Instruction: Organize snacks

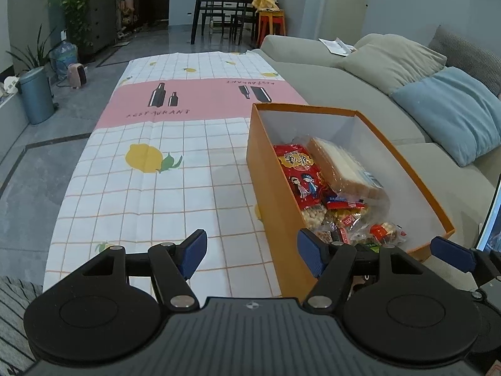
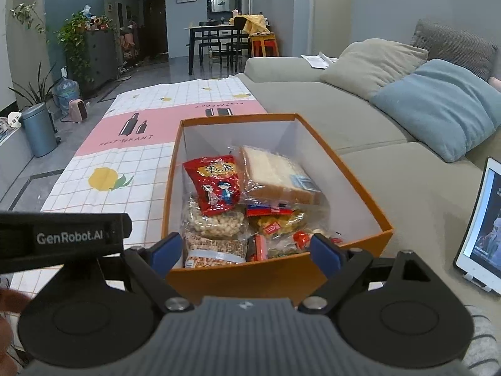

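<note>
Box: an open orange box with white inner walls stands on the tablecloth, at the cloth's sofa-side edge; its long axis runs away from the cameras, toward the dining table.
Snacks: all lie in the near half of the box; a red snack bag lies lengthwise beside a wrapped sliced loaf, with clear bags of puffed snacks and small packets nearer the front wall.
Left gripper: jaws spread wide with nothing between the pads, over the cloth at the box's near left corner.
Right gripper: jaws spread, standing either side of the box's near wall without pinching it.
Hard to make out: the front packets are partly hidden by the near wall and blue fingers; their labels are unreadable.
Surface: a checked tablecloth with lemons and a pink band.
Room: a grey sofa with cushions just beside the box, a tablet cut off at the right edge, a dining table far back.
</note>
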